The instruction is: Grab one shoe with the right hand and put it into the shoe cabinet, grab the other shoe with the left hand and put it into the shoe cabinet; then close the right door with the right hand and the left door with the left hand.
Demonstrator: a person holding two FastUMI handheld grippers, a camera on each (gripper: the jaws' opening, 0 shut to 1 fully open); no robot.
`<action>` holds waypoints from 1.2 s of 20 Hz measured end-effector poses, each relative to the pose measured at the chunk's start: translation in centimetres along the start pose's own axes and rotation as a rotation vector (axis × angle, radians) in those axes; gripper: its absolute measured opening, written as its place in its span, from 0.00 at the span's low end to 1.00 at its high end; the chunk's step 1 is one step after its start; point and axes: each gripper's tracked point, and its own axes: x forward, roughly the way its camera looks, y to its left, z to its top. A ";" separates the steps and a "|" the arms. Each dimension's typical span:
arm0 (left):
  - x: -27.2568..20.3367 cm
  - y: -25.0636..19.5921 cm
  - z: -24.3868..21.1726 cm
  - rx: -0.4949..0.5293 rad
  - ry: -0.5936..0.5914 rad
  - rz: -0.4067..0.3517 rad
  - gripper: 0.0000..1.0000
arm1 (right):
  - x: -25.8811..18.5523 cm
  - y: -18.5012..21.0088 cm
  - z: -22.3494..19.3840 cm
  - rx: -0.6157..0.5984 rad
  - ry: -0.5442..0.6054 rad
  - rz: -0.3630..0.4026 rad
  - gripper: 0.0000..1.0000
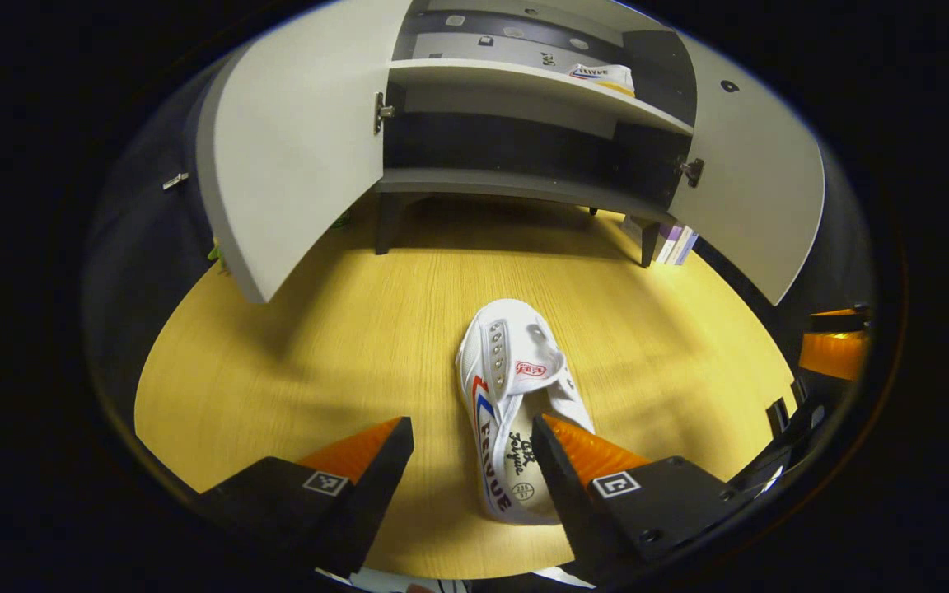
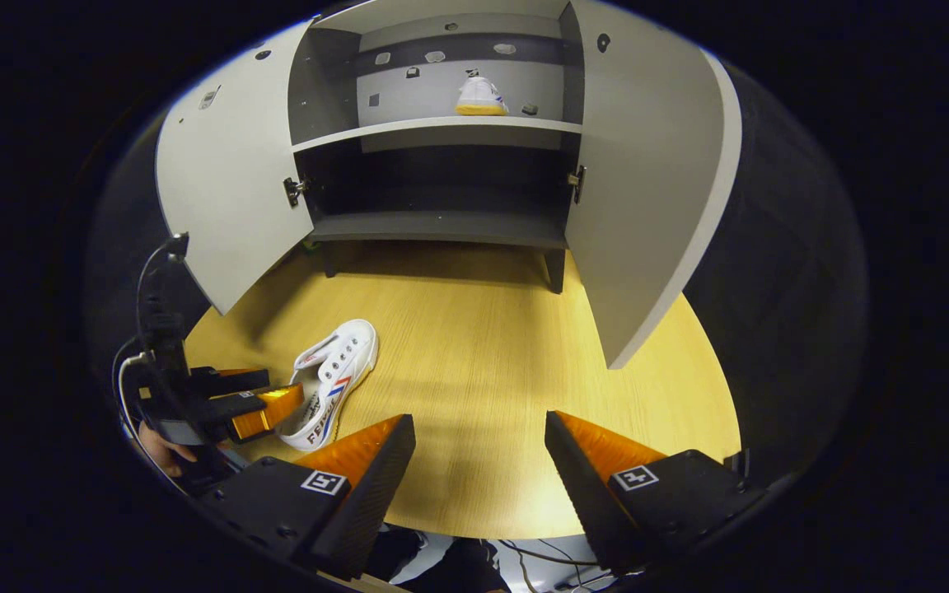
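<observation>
Shoe [image 1: 516, 412] number two's up: one's on the cabinet shelf [image 2: 441, 123] already, left gripper [image 1: 474, 461] wide open straddling the heel, right gripper [image 2: 479, 457] open and empty. Next, just squeeze and lift.

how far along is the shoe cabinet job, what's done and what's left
Done: one shoe already sits on the cabinet's upper shelf. In hand: the left gripper is open around the second shoe on the wooden table, one finger over its heel opening, not yet clamped. The right gripper is open and empty. Left: shelve that shoe, then close the right door and left door, both wide open.
</observation>
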 end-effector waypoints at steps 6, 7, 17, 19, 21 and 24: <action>4.1 -0.1 0.8 0.062 0.007 0.021 0.80 | -1.4 -1.3 -2.0 0.029 0.029 -0.037 1.00; 4.6 -0.2 0.8 0.068 0.010 0.026 0.63 | -1.5 -1.4 -2.1 0.030 0.032 -0.041 1.00; 5.3 1.3 0.9 0.081 0.079 0.090 0.05 | -2.8 -3.7 -1.2 0.062 -0.019 -0.072 1.00; 4.4 1.5 1.5 0.099 0.081 0.109 0.05 | -3.2 -4.0 -0.3 0.052 -0.056 -0.070 1.00; 2.9 1.1 3.1 0.120 0.050 0.114 0.05 | -3.7 -4.3 0.3 0.040 -0.084 -0.063 1.00; 0.0 -0.3 6.6 0.077 -0.008 0.080 0.05 | -4.3 -4.8 0.3 -0.002 -0.110 -0.054 1.00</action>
